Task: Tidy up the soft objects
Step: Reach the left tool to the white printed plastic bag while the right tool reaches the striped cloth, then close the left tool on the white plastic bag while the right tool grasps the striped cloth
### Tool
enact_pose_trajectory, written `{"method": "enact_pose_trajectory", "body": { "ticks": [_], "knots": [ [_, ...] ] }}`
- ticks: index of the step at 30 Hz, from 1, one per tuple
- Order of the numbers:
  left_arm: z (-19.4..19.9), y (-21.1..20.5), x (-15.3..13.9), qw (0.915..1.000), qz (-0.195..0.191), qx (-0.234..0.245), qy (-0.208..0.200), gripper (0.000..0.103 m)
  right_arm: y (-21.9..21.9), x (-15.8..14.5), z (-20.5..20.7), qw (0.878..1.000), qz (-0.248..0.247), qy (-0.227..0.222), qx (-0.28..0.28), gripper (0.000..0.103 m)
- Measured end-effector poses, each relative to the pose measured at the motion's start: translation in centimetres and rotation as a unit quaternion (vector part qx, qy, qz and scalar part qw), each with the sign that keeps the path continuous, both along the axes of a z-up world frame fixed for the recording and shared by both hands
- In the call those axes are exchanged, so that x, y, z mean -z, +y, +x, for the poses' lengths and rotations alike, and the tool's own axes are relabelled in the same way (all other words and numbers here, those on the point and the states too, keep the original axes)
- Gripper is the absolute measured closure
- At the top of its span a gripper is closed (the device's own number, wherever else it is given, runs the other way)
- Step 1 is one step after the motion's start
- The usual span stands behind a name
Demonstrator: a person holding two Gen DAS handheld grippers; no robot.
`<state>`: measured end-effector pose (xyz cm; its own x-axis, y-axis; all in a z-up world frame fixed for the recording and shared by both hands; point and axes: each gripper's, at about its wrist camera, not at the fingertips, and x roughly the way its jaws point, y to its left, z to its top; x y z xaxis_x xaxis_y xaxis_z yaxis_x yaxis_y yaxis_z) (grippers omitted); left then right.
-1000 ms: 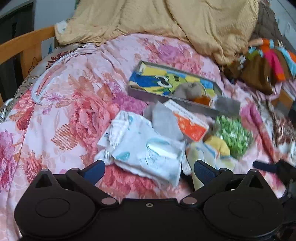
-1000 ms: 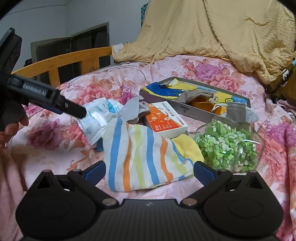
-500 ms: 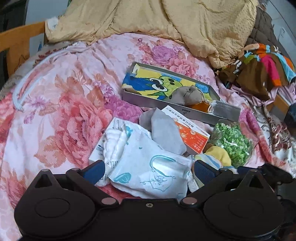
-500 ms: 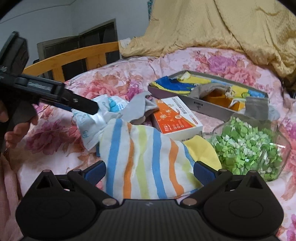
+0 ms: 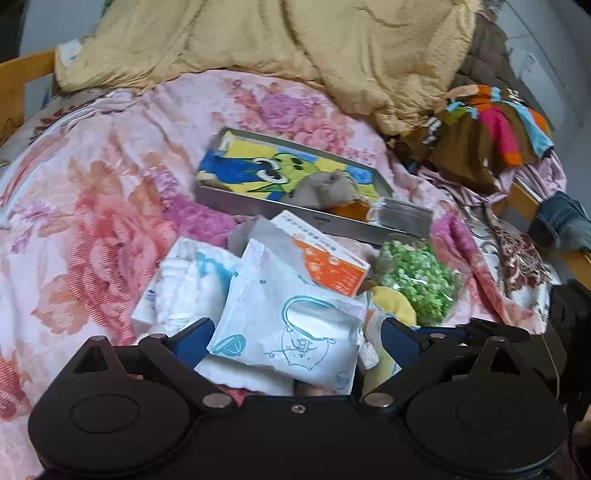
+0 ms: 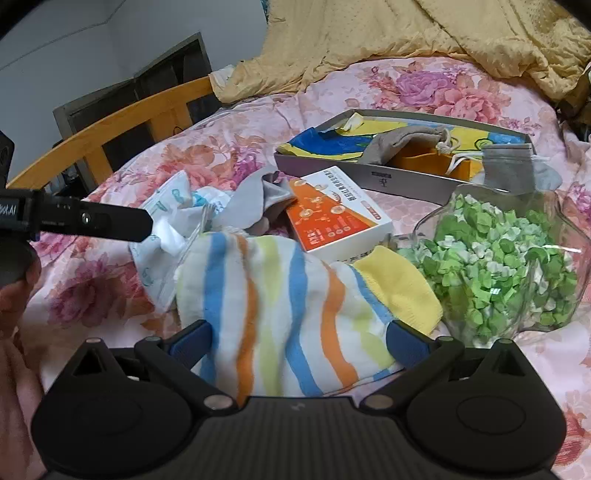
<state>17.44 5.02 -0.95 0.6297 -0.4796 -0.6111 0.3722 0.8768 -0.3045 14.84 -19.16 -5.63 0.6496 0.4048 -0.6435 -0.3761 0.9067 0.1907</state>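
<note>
1. Far left, right wrist view: a wooden bed rail [image 6: 122, 122] runs behind the pink floral quilt [image 6: 207, 155], and a person's hand [image 6: 16, 288] grips the left gripper's handle at the frame edge
2. The left gripper [image 5: 291, 336] sits low over a white packet with blue line drawings [image 5: 291, 325]; its jaws are closing with the packet between them, the left blue pad just at the packet's edge, the right one apart from it, so no clamp yet
3. From the right wrist view 1 black finger of that gripper [image 6: 92, 221] reaches across to the same white packet [image 6: 166, 229]
4. Next along, a grey cloth [image 6: 258, 192] is crumpled between the packet and an orange-and-white box [image 6: 336, 210]
5. In front, the striped sock [image 6: 288, 317] with a yellow toe lies on the quilt, and the right gripper [image 6: 299, 341] has its jaws spread wide on either side of it; whether the blue pads press the fabric, I cannot tell
6. Behind the box, a grey tray [image 6: 406, 181] holds a blue-and-yellow cartoon cloth [image 6: 321, 144] and a grey drawstring pouch [image 6: 406, 142], with a grey sock [image 6: 513, 166] draped over its right end
7. Right of the striped sock, touching its toe, a clear bag of green pieces [image 6: 495, 262]
8. Across the back, a tan blanket [image 6: 424, 33] heaped up
</note>
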Motion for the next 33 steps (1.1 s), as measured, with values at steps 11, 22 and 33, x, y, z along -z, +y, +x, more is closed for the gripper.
{"method": "enact_pose_trajectory", "body": {
  "ticks": [11, 22, 33],
  "knots": [
    [0.9, -0.6, 1.6, 0.9995, 0.005, 0.002, 0.03, 0.017, 1.2, 0.5, 0.3, 1.0, -0.007, 0.02, -0.023, 0.0],
    [1.2, -0.8, 1.9, 0.9992, 0.013, 0.005, 0.038, 0.045, 1.4, 0.7, 0.4, 0.999, -0.027, 0.019, 0.005, 0.006],
    [1.1, -1.0, 2.1, 0.999, 0.003, 0.017, 0.041, 0.049, 1.8, 0.7, -0.2, 0.999, -0.021, 0.016, -0.03, 0.059]
  ]
}}
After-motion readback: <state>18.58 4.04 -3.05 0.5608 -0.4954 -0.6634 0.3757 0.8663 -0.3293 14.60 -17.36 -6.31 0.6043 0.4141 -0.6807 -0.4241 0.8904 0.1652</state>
